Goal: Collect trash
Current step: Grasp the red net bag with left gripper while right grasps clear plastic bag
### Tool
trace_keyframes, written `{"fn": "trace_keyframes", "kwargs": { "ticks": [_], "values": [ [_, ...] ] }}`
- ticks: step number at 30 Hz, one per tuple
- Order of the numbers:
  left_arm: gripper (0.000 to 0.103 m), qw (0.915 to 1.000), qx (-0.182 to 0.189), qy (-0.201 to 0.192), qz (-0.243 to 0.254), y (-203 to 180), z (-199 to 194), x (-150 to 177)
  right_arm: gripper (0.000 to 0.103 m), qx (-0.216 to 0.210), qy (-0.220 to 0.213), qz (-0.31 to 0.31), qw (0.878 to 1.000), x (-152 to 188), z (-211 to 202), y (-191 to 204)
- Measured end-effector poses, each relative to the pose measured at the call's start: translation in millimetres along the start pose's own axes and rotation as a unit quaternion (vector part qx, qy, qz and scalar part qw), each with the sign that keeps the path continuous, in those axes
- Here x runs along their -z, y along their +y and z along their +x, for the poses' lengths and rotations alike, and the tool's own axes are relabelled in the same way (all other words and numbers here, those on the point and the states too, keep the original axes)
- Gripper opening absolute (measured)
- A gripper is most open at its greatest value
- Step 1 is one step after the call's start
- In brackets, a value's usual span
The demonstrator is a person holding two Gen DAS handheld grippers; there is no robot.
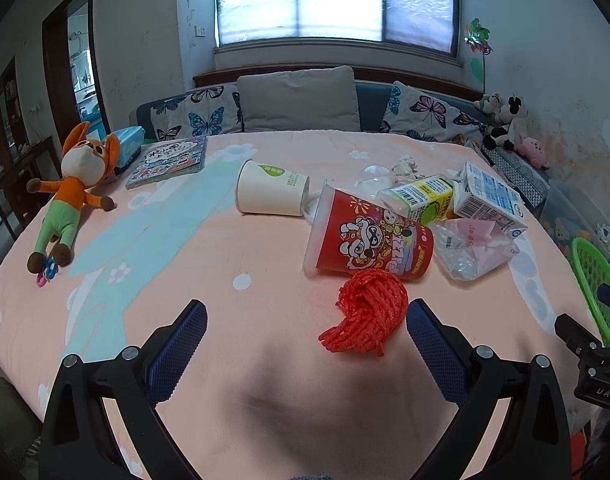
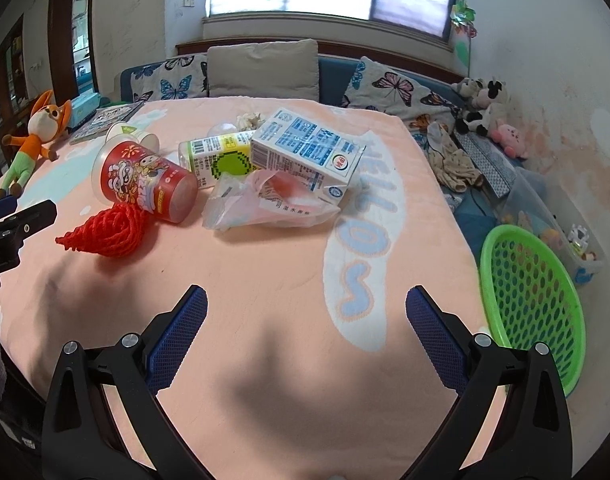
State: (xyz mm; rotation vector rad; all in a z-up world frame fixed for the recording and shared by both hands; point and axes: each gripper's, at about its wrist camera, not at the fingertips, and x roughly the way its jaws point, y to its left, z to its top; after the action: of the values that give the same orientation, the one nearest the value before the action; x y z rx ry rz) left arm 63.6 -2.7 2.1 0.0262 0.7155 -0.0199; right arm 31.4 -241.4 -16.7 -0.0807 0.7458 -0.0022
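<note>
On the bed, the left tongs gape wide and empty, with the red net bundle just ahead, nearer their right finger. Beyond lies the trash heap (red cup, milk carton, plastic bag). The right tongs also hang wide open, empty, well short of it, the green basket at their right.

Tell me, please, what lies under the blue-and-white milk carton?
The milk carton rests on a clear plastic bag and leans against the yellow-green bottle; whatever lies beneath its middle is hidden.
</note>
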Motion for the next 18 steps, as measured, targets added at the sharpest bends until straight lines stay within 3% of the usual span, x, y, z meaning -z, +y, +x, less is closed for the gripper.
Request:
{"fn": "trace_keyframes", "kwargs": {
  "ticks": [18],
  "values": [
    [0.097,0.9999,0.003,0.015,0.004,-3.6,16.7,-19.8,0.093,-0.019,-0.001,-0.011,1.000,-32.6,18.2,-11.3]
  ]
}}
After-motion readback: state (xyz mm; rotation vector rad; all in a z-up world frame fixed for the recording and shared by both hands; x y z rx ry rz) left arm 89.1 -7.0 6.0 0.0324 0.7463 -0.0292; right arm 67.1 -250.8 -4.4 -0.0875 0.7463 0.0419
